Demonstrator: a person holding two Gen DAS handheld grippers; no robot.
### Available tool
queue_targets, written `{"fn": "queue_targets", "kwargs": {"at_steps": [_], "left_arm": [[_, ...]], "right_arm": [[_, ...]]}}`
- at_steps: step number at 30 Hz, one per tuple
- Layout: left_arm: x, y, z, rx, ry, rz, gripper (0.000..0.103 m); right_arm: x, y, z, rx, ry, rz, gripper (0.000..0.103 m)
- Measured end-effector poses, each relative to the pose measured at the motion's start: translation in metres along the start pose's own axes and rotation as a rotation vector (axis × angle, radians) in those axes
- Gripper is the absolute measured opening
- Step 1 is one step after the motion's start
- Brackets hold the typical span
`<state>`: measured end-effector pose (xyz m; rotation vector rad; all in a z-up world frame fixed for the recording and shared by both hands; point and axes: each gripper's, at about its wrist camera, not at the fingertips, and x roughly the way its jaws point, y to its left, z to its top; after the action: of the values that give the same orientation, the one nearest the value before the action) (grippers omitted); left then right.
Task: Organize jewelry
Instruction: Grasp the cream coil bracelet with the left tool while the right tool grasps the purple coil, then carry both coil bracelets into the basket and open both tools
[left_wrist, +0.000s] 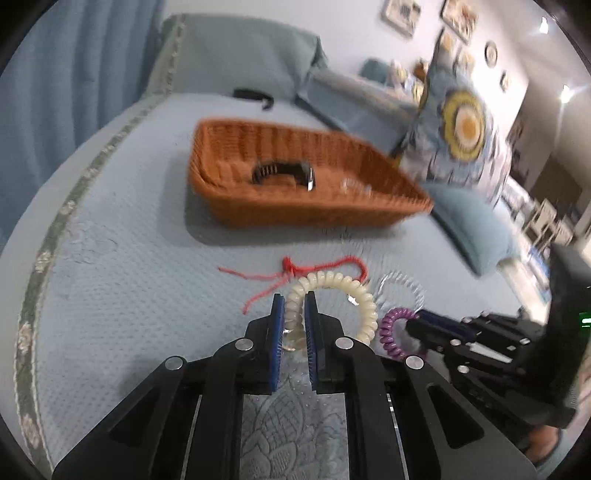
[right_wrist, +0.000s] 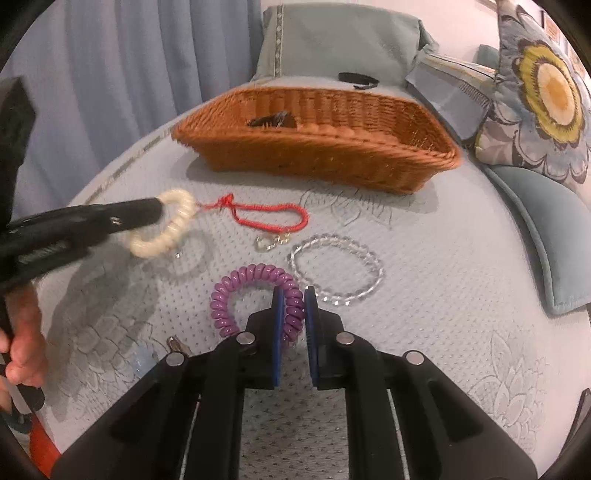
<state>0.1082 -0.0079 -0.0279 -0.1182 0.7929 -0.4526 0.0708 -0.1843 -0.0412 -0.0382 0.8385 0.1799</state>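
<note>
Two coil bracelets are already clamped, cream coil bracelet (left_wrist: 364, 301) in your left gripper (left_wrist: 294, 301) raised off the bed (left_wrist: 122, 280), purple coil bracelet (right_wrist: 255, 291) in your right gripper (right_wrist: 294, 297) nearer; both look light, springy, stretchy, so grip across the coil, not its loose end.

Both my wrist cameras look down along their fingers, close over the bed (left_wrist: 110, 258), facing the far basket (left_wrist: 295, 177); each sees it.
</note>
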Motion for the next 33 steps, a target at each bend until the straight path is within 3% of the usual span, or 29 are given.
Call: {"fn": "queue_targets", "kwargs": {"at_steps": [10,19,25,33], "left_arm": [[-0.035,-0.002,0.015,-0.032,-0.123,-0.02,0.009],[-0.022,-0.02,0.076,0.035,-0.174,-0.009,0.009],[0.014,-0.018,0.115,0.034,-0.18,0.021,0.009],[0.078,0.004,0.129,0.005,-0.096,0.114,0.009]], "right_arm": [[-0.034,-0.021,0.017,0.069,-0.132,0.023,0.009],[-0.045,-0.057,0.102,0.115,-0.233,-0.033,0.009],[0.004,-0.082,0.155,0.152,-0.167,-0.039,0.009],[0.09,-0.077,0.171,0.15,0.003,-0.03,0.009]]}}
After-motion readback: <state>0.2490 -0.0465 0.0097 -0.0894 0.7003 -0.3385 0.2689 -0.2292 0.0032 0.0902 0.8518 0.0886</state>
